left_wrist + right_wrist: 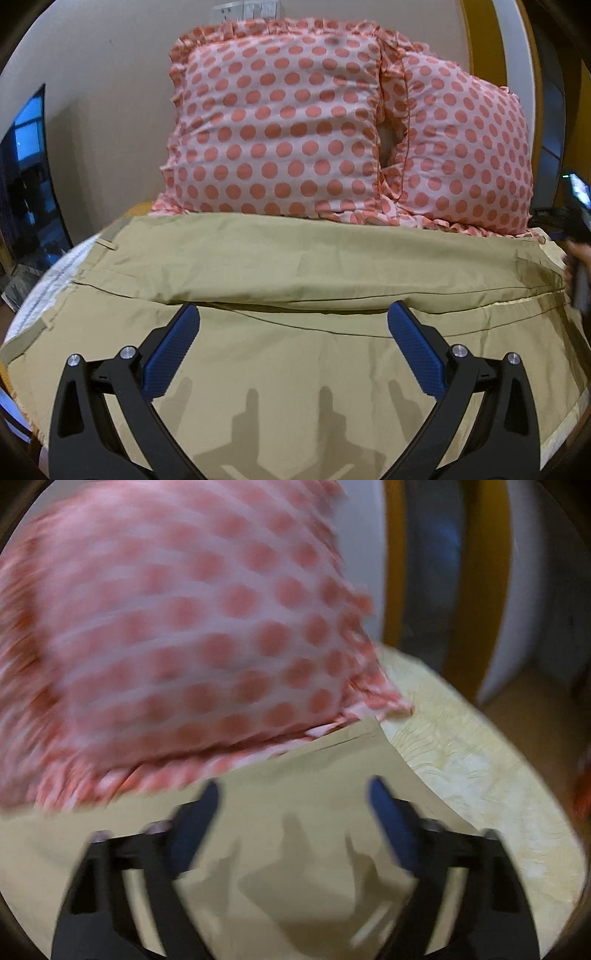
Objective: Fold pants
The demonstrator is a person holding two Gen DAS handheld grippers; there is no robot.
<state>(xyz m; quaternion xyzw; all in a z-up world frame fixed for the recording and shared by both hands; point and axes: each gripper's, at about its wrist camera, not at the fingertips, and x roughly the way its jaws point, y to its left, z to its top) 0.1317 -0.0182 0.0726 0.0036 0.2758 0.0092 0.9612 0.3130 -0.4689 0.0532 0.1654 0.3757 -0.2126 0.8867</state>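
Khaki pants (295, 258) lie spread across the bed, legs side by side, waistband with its white lining (48, 291) at the left. My left gripper (293, 314) is open and empty, hovering over the middle of the pants. My right gripper (291, 790) is open and empty above the hem end of the pants (295, 805); that view is blurred by motion. The right gripper also shows at the right edge of the left wrist view (578, 280).
Two pink pillows with red polka dots (280, 122) stand behind the pants against the wall. A pale yellow bed sheet (480, 775) shows past the hem. The bed edge is at the right, with a door frame (476, 590) beyond.
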